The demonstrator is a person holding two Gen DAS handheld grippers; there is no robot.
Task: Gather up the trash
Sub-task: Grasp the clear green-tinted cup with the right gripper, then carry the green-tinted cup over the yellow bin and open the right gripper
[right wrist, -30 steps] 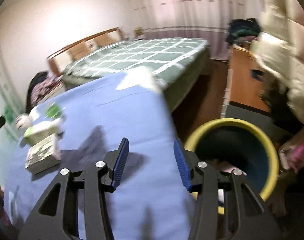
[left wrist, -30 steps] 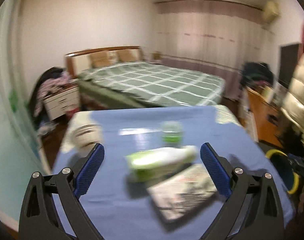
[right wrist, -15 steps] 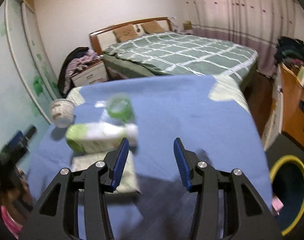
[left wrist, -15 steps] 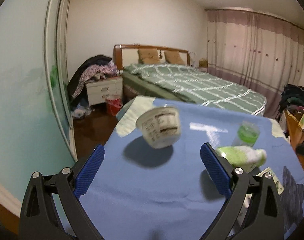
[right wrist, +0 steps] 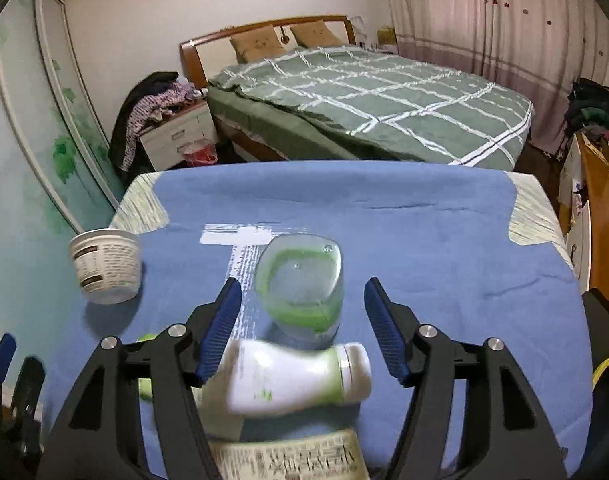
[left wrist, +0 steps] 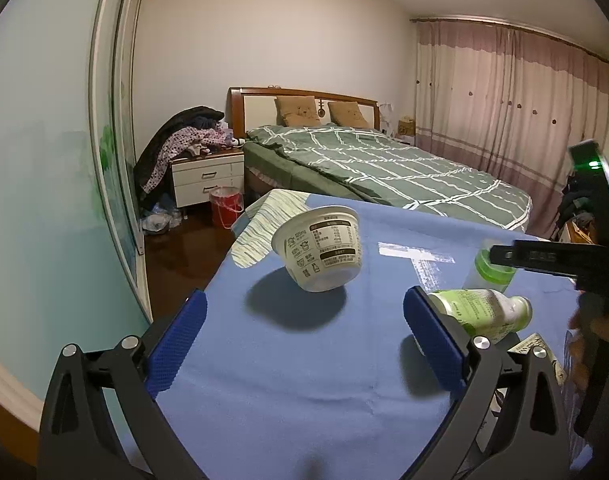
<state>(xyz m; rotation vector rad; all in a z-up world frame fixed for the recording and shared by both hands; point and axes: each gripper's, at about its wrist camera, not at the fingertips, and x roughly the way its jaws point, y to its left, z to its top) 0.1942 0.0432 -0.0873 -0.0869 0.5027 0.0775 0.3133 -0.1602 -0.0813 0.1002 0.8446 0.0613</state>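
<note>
My right gripper (right wrist: 300,326) had just been widening, pads clear of the clear plastic cup with green residue (right wrist: 300,286) between them on the blue tablecloth (right wrist: 424,248), left gripper (left wrist: 304,344) wide, empty, white printed tub (left wrist: 322,248) tilted ahead

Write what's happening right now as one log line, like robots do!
left gripper: open, facing white paper tub | right gripper: just opening, around clear green-banded plastic cup, not gripping | white-green bottle: lying on blue cloth

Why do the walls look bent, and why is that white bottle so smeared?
Both views use fisheye lenses, bending the wardrobe frame. Right wrist view: the lying white bottle and printed packet blur near the lens. Left wrist view: sharp, the yogurt cup casting a soft shadow.
</note>
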